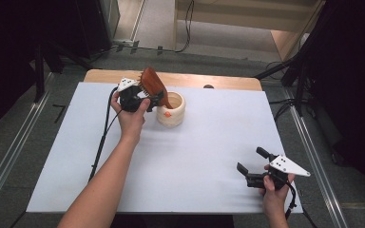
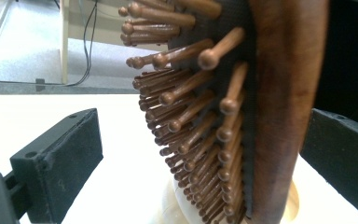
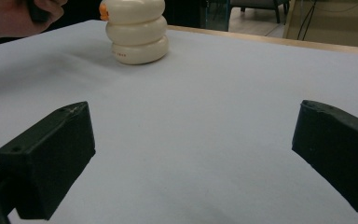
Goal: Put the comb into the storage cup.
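While jaws wide, left hand-held gripper (image 2: 200, 154) around hairbrush (image 2: 242, 112).

Dim room, lit table
White-covered wooden table (image 1: 185, 156) on grey carpeted floor (image 1: 9, 142); black cables (image 1: 188, 23) trail beyond it.

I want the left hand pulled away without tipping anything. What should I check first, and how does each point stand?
1. Hairbrush handle down in the cream holder: ok.
2. Left gripper open, a gap at the left pad: ok.
3. Right pad apart from the brush back: cannot tell.
4. Brush upright: not ok, it leans.
5. Right gripper open, far from the holder: ok.
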The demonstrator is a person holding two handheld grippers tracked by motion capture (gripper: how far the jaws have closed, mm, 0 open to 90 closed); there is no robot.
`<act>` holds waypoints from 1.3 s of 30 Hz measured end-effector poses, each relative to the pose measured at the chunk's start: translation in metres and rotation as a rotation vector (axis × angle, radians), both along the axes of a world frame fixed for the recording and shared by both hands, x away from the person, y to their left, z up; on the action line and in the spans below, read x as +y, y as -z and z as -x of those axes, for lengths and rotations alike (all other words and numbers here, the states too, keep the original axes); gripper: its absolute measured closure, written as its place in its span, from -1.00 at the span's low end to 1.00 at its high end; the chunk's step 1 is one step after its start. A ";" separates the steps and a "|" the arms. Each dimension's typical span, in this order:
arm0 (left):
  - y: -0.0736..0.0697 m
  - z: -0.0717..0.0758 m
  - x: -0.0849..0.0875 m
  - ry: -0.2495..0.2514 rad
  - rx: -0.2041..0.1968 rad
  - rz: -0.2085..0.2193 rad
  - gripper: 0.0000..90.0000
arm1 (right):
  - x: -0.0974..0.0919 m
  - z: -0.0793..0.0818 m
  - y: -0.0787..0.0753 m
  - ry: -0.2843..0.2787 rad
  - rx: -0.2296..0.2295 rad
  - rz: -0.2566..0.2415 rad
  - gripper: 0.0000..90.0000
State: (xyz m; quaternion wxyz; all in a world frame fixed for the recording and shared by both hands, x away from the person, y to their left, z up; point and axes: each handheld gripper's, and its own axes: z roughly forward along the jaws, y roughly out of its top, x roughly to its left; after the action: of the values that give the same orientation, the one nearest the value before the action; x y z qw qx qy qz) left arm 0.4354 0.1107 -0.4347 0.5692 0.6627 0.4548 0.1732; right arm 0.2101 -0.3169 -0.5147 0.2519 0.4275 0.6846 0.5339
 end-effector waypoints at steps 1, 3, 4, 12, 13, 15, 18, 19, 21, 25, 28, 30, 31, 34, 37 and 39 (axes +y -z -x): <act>0.000 0.001 0.000 0.001 -0.002 -0.003 -1.00 | 0.000 0.000 0.000 0.000 -0.001 0.000 -1.00; 0.000 0.002 0.001 0.002 -0.005 -0.015 -1.00 | 0.000 0.000 0.000 -0.001 -0.002 0.002 -1.00; 0.001 0.003 0.001 0.003 -0.008 -0.019 -1.00 | 0.000 0.000 0.000 -0.001 -0.002 0.002 -1.00; 0.001 0.009 0.006 0.010 -0.012 -0.028 -1.00 | 0.000 0.000 0.000 0.001 0.000 0.002 -1.00; 0.001 0.010 0.007 0.007 -0.013 -0.028 -1.00 | 0.001 0.000 0.000 0.001 0.001 0.002 -1.00; 0.001 0.011 0.009 0.008 -0.015 -0.028 -1.00 | 0.000 0.000 0.000 0.001 0.000 0.002 -1.00; 0.000 0.013 0.012 0.008 -0.018 -0.033 -1.00 | 0.000 0.000 0.000 0.001 0.000 0.001 -1.00; -0.001 0.014 0.012 0.009 -0.019 -0.034 -1.00 | 0.001 0.000 0.000 0.001 0.001 0.001 -1.00; -0.001 0.016 0.013 0.013 -0.020 -0.038 -1.00 | 0.001 0.000 0.000 0.001 -0.002 0.003 -1.00; -0.002 0.020 0.016 0.014 -0.028 -0.039 -1.00 | 0.001 0.000 0.000 0.001 -0.001 0.003 -1.00; -0.002 0.022 0.018 0.015 -0.032 -0.048 -1.00 | 0.001 0.000 0.000 0.002 0.001 0.004 -1.00; -0.002 0.023 0.020 0.014 -0.033 -0.050 -1.00 | 0.001 0.000 0.000 0.001 -0.001 0.005 -1.00; -0.002 0.024 0.021 0.013 -0.031 -0.050 -1.00 | 0.001 0.000 0.000 0.001 -0.001 0.005 -1.00; -0.002 0.027 0.023 0.013 -0.038 -0.054 -1.00 | 0.001 0.000 0.000 0.002 0.001 0.005 -1.00; -0.002 0.030 0.026 0.013 -0.041 -0.057 -1.00 | 0.001 0.000 0.000 0.001 -0.002 0.006 -1.00; -0.003 0.032 0.028 0.013 -0.045 -0.057 -1.00 | 0.001 0.000 0.000 0.003 0.001 0.006 -1.00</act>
State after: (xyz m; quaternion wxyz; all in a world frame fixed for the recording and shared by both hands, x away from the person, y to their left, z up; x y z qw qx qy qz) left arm 0.4037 0.1384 -0.4321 0.5612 0.6776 0.4323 0.1975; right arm 0.2102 -0.3160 -0.5148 0.2534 0.4280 0.6857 0.5314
